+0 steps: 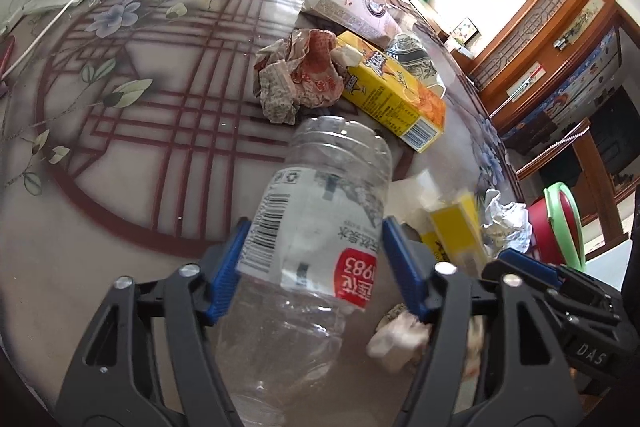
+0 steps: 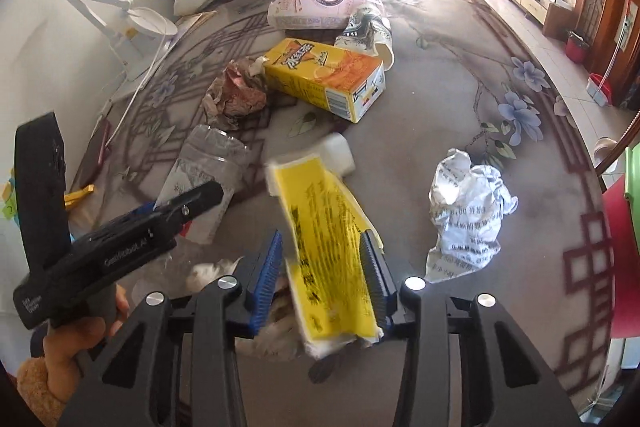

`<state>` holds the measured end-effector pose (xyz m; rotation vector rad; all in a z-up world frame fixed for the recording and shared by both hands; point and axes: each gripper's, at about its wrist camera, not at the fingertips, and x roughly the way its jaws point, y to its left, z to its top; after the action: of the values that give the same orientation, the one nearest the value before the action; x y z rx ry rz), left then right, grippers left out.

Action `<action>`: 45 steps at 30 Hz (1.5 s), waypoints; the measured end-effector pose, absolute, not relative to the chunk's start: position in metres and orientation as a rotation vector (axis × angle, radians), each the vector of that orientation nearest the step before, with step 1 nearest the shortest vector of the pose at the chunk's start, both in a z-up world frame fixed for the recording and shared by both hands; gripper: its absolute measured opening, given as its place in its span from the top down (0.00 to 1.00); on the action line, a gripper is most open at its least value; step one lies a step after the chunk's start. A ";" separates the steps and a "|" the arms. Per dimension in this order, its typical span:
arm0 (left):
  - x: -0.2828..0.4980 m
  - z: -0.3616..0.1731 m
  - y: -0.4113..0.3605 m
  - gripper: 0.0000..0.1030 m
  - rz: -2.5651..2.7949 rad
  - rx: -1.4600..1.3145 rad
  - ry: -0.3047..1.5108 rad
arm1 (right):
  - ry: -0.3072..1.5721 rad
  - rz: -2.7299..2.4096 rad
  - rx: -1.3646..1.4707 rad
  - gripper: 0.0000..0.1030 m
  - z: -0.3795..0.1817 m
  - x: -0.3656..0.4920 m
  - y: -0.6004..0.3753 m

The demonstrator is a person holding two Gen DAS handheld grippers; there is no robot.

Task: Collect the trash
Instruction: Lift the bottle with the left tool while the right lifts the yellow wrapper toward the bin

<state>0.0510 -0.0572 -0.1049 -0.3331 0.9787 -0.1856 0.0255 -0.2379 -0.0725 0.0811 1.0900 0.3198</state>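
A clear plastic bottle [image 1: 320, 211] with a white and red label lies between the blue pads of my left gripper [image 1: 316, 263], which is shut on its middle. My right gripper [image 2: 324, 267] is shut on a yellow packet [image 2: 324, 235], which looks blurred and tilted above the table. The left wrist view shows that packet [image 1: 456, 223] and the right gripper's tip to the right of the bottle. The bottle [image 2: 208, 163] shows again in the right wrist view, at the left.
On the patterned round table [image 2: 460, 87] lie a yellow juice carton [image 2: 324, 75], a crumpled reddish wrapper [image 2: 236, 95], crumpled white paper [image 2: 468, 211], a squashed paper cup [image 2: 368, 27], a pale bag [image 2: 312, 11] and tissue [image 1: 396, 339]. A red bin with a green rim [image 1: 560, 223] stands beyond the table's right edge.
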 end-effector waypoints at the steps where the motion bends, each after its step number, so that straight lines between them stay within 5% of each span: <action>1: 0.050 -0.104 -0.059 0.41 -0.187 -0.321 0.975 | 1.096 0.317 0.070 0.64 -0.074 0.024 -0.238; 5: 0.048 -0.098 -0.059 0.43 -0.189 -0.312 0.956 | 1.119 0.296 0.068 0.50 -0.079 0.025 -0.236; 7: 0.047 -0.097 -0.058 0.43 -0.183 -0.319 0.952 | 1.134 0.291 0.040 0.24 -0.081 0.031 -0.231; 11: 0.050 -0.103 -0.051 0.42 -0.173 -0.356 0.978 | 1.128 0.264 -0.092 0.22 -0.091 0.040 -0.216; 13: 0.050 -0.104 -0.050 0.42 -0.174 -0.362 0.981 | 1.123 0.255 -0.112 0.30 -0.096 0.043 -0.216; 15: 0.050 -0.103 -0.050 0.42 -0.179 -0.354 0.978 | 1.135 0.248 -0.120 0.61 -0.099 0.045 -0.217; 16: 0.049 -0.103 -0.050 0.42 -0.180 -0.354 0.978 | 1.132 0.249 -0.115 0.68 -0.099 0.044 -0.218; 45: 0.040 -0.093 -0.055 0.43 -0.163 -0.297 0.927 | 0.962 0.267 0.168 0.68 -0.029 -0.028 -0.292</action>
<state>0.0403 -0.0554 -0.0934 -0.2973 0.9274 -0.1631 -0.0278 -0.2920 -0.0293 0.1683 0.9622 0.2672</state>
